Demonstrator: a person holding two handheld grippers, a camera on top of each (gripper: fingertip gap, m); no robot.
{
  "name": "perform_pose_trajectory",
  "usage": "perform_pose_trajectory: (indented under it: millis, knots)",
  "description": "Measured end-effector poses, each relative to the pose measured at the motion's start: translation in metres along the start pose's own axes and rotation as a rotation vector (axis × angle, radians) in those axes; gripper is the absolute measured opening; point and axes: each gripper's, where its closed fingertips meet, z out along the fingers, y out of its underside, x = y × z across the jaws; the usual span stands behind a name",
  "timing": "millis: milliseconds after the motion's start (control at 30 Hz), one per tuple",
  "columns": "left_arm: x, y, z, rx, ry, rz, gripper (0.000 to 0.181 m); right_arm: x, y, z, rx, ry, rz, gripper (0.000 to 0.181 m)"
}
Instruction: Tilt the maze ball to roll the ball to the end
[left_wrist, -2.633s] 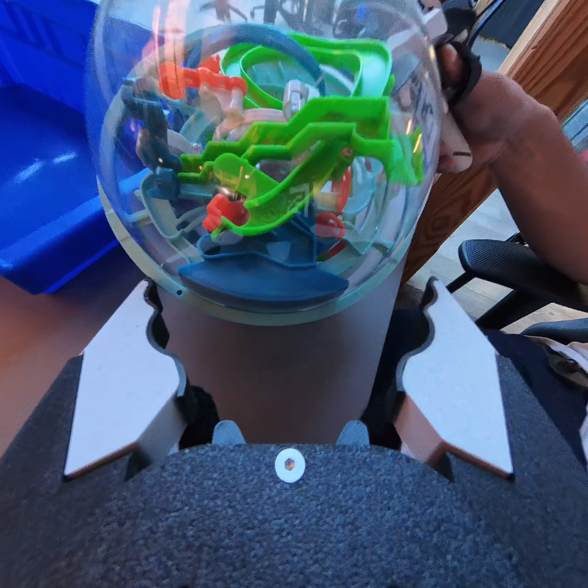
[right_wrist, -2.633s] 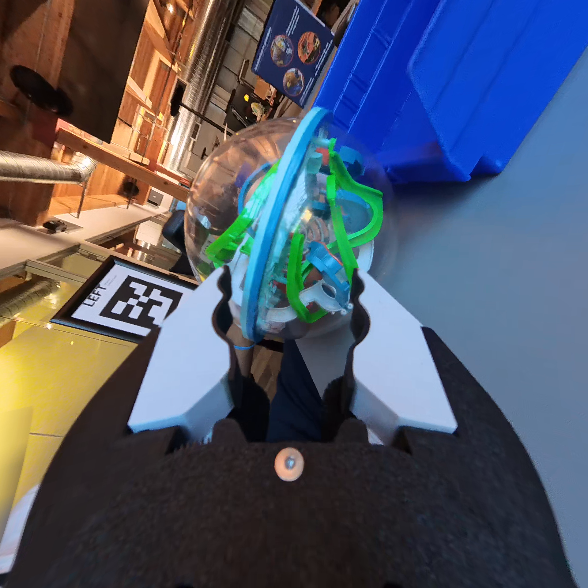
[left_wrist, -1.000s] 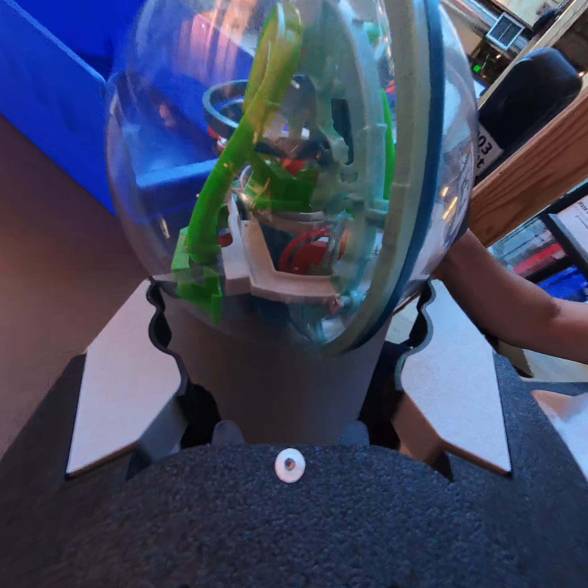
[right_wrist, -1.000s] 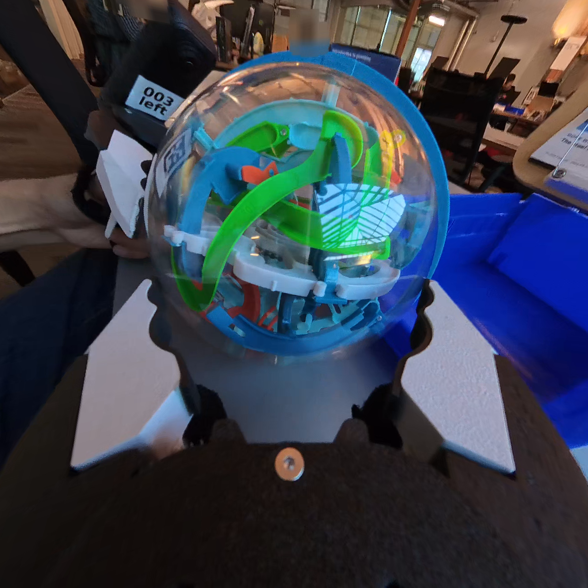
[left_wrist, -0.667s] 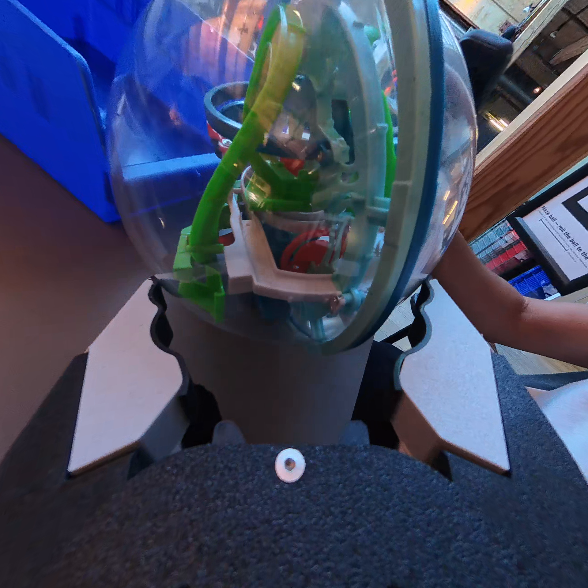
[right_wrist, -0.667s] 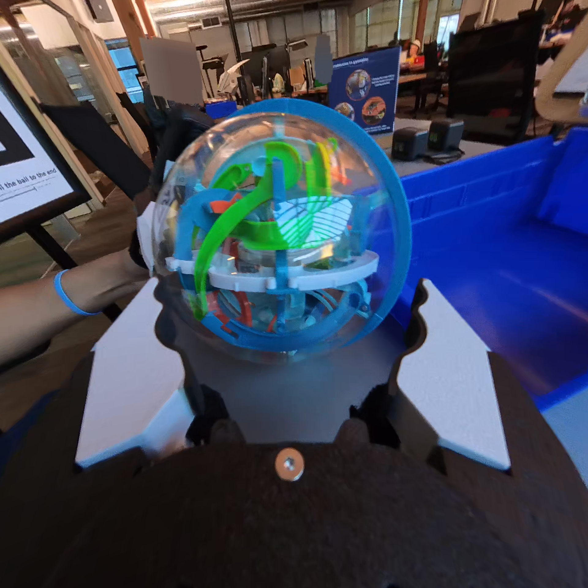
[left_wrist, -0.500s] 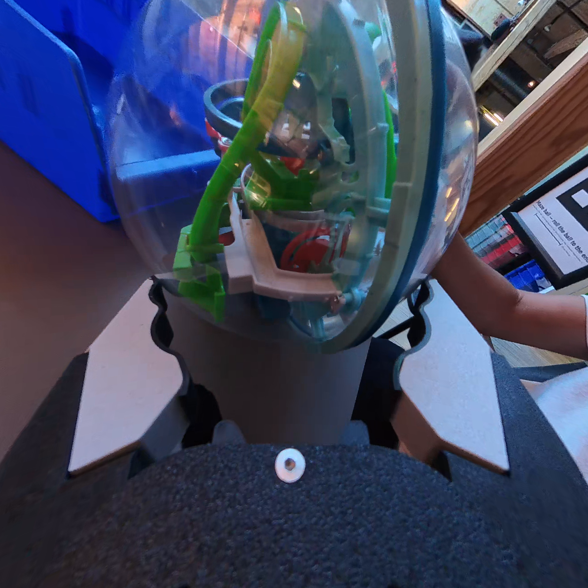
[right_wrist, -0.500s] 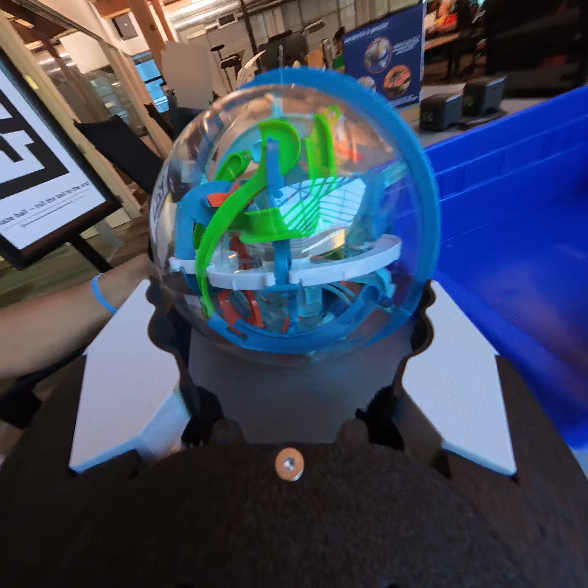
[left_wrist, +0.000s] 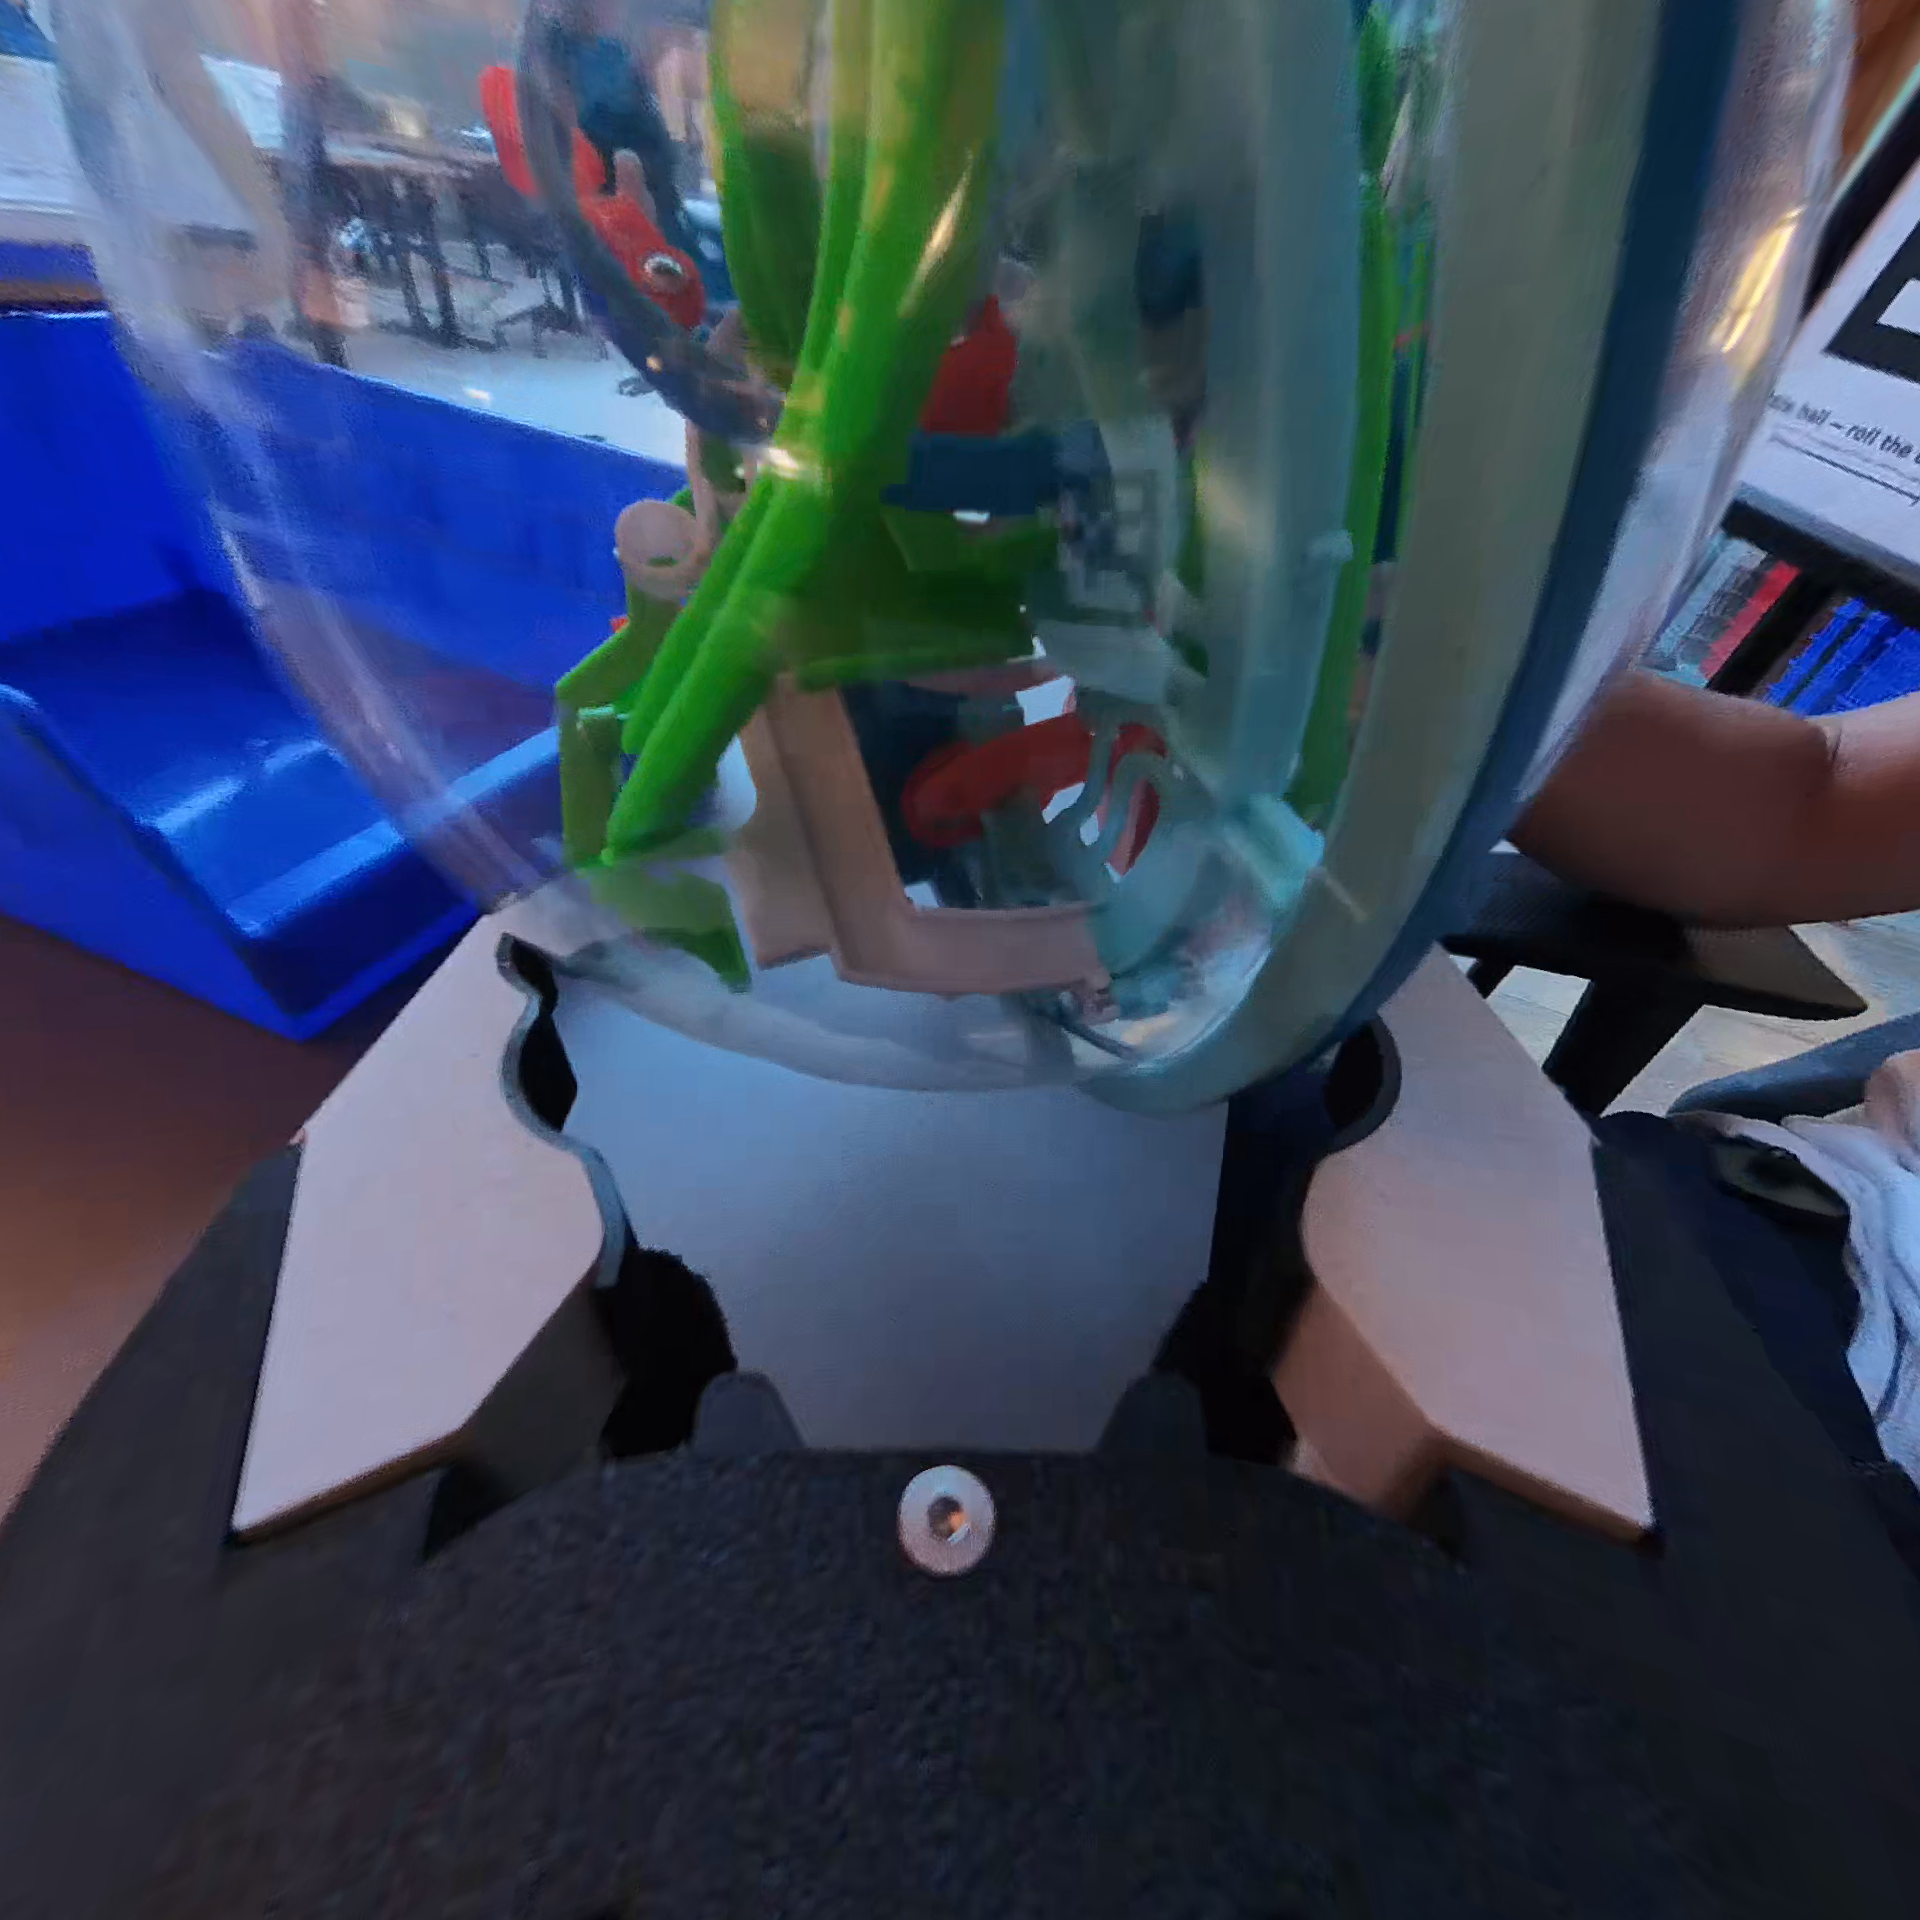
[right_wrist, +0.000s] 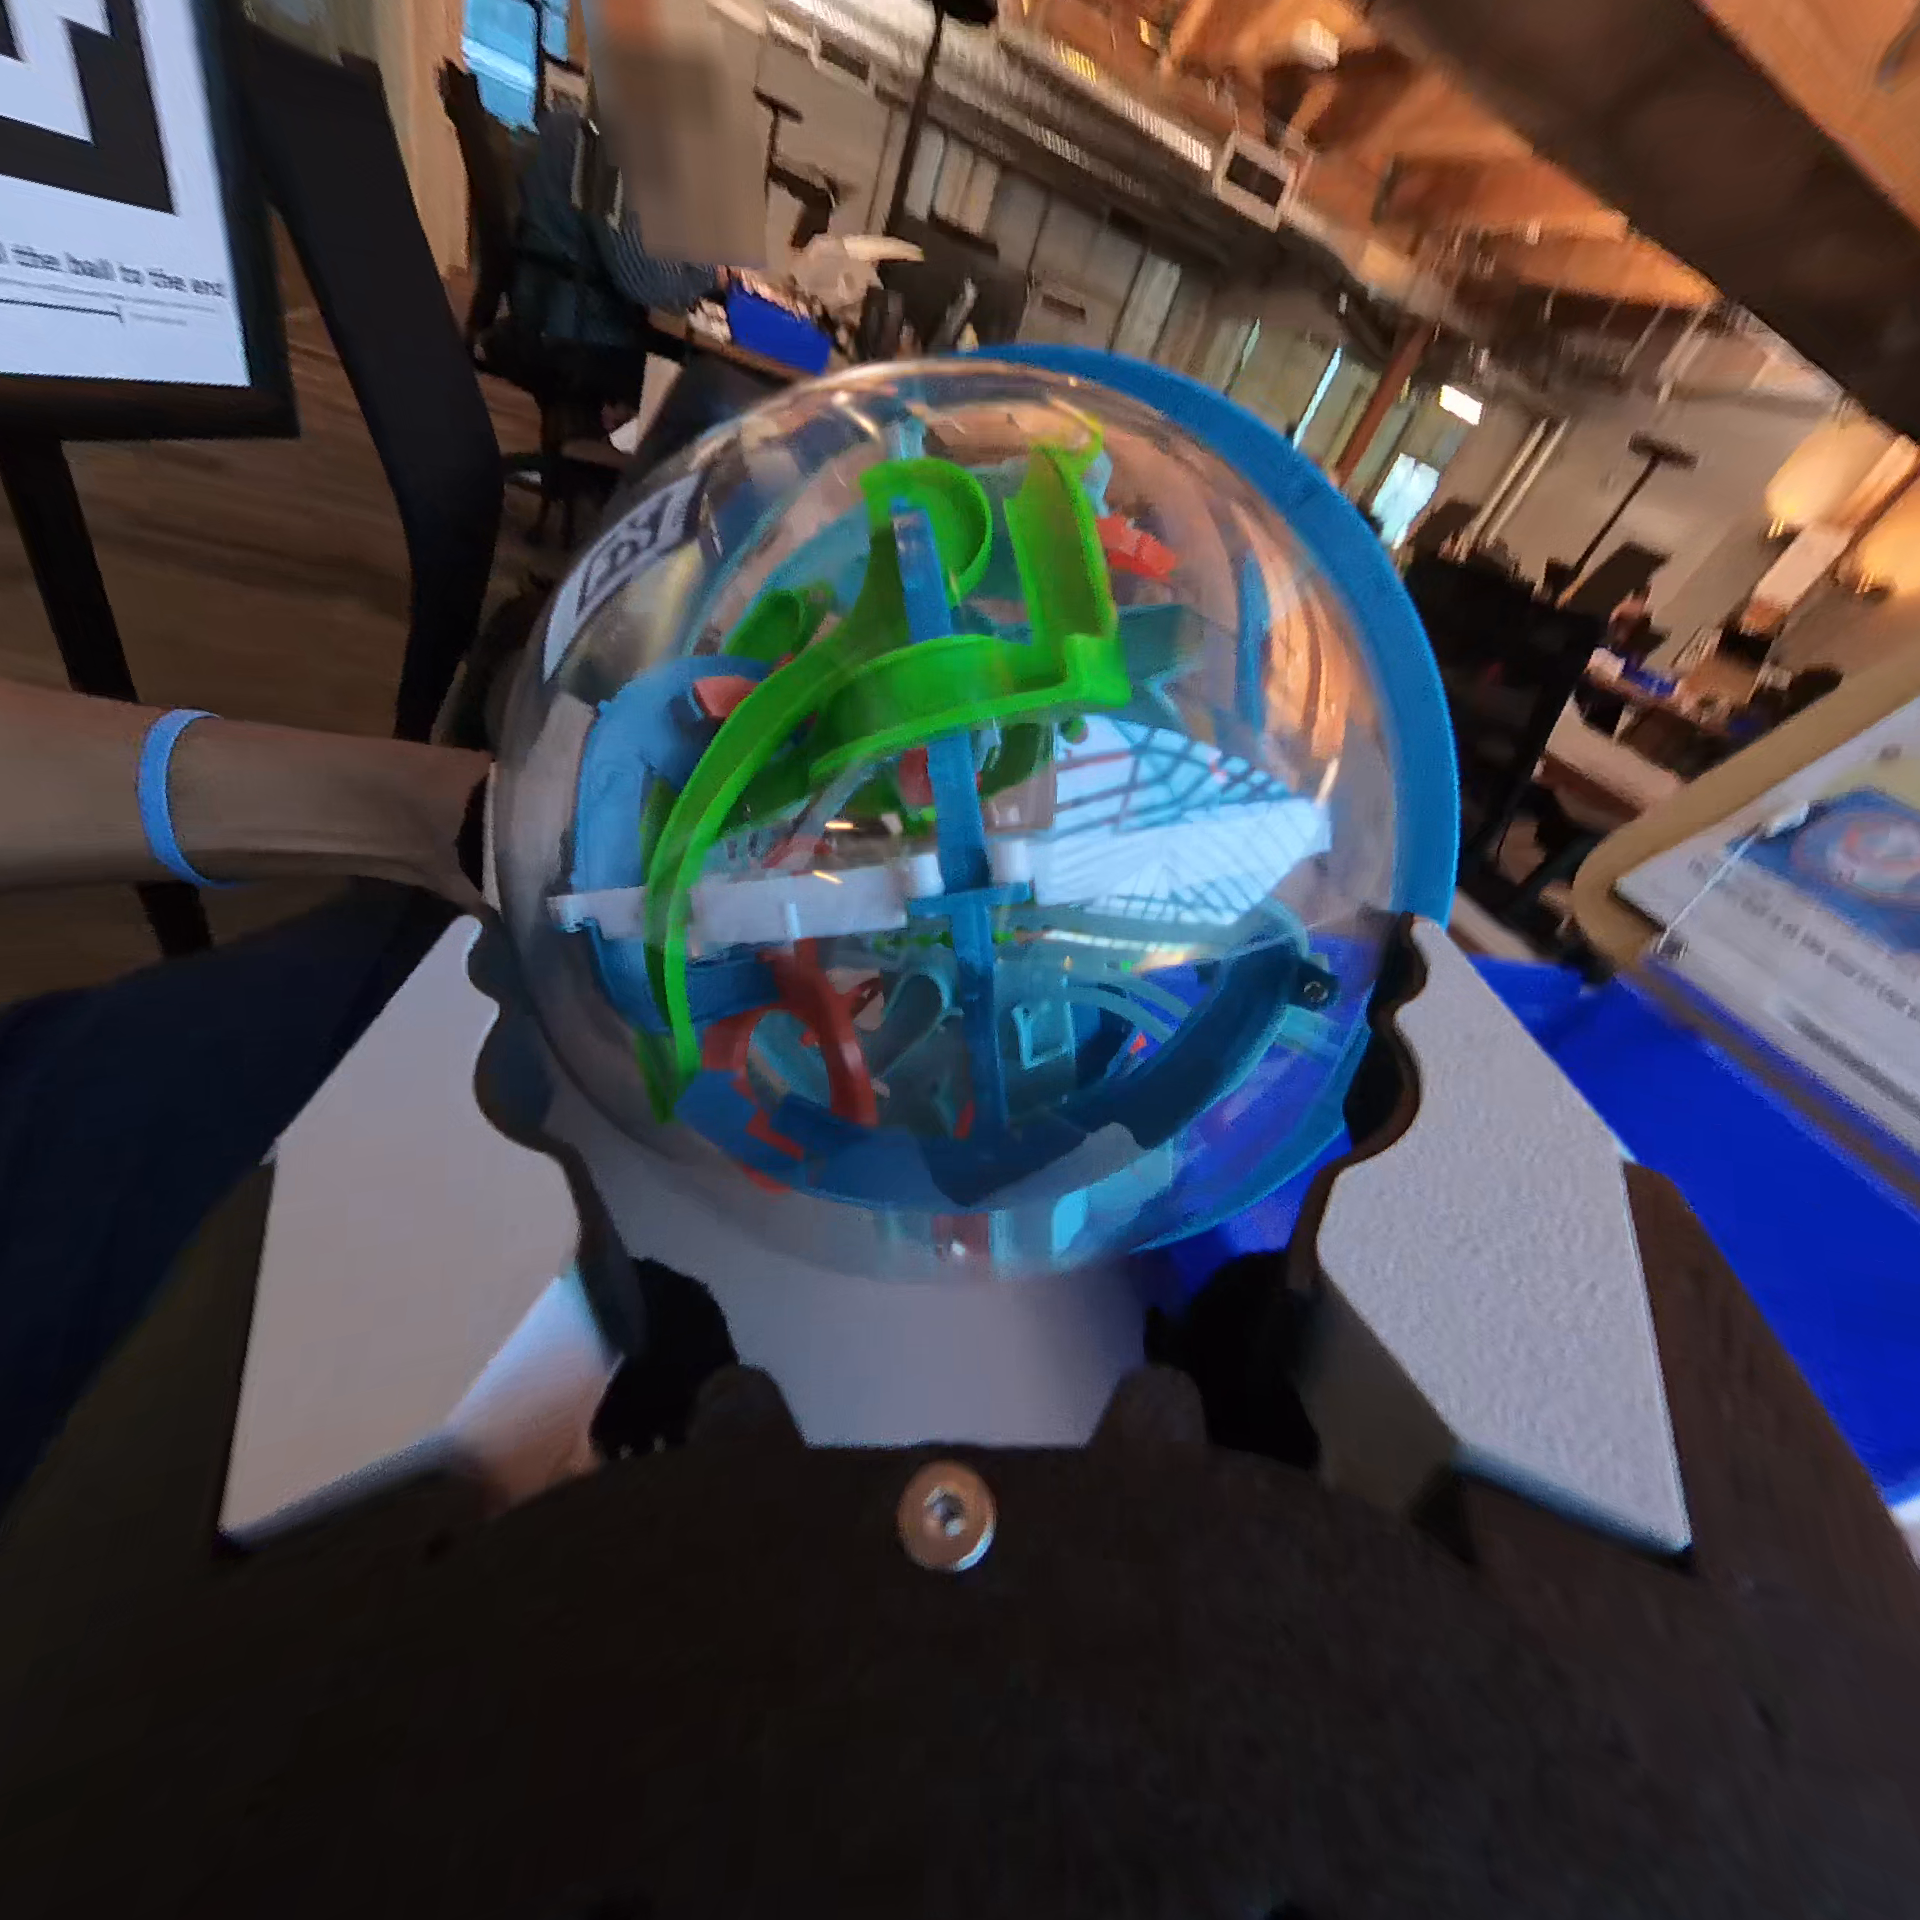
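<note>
1. Left wrist view puts the maze ball (left_wrist: 1039, 540) right in front of us, filling the top of the picture and blurred by motion.
2. Our left gripper (left_wrist: 951, 1013) spreads wide around the ball's lower curve; we cannot tell whether its fingers (left_wrist: 436, 1195) press the shell or merely cradle it.
3. Inside the ball we see green tracks, red pieces and a pale ledge; its blue seam ring runs nearly upright down the ball's right side.
4. Left of the ball sits a blue bin (left_wrist: 208, 748); right of it, a forearm (left_wrist: 1714, 790) reaches toward the ball.
5. Right wrist view shows the ball (right_wrist: 966, 810) seated between our right gripper's (right_wrist: 940, 987) white fingers (right_wrist: 1455, 1195), which are spread wide around its lower half; whether they squeeze it we cannot tell.
6. Left of the ball there, an arm with a blue wristband (right_wrist: 171, 795) reaches to its far side.
7. A framed sign (right_wrist: 114, 208) stands up and left of the ball.
</note>
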Motion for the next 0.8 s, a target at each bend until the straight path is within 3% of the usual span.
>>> perform_pose_trajectory:
  millis: [400, 567, 800]
  knots:
    - [-0.018, -0.002, -0.007, 0.024, 0.017, -0.204, 0.146, 0.016, 0.030, 0.014, -0.040, 0.043, 0.344, 0.154]
    - [-0.023, -0.014, -0.016, 0.096, -0.113, -0.018, 0.145, 0.011, 0.037, 0.016, 0.054, 0.005, 0.303, 0.153]
    - [-0.020, -0.017, -0.017, 0.112, -0.109, 0.001, 0.144, 0.011, 0.029, 0.013, 0.082, 0.011, 0.269, 0.153]
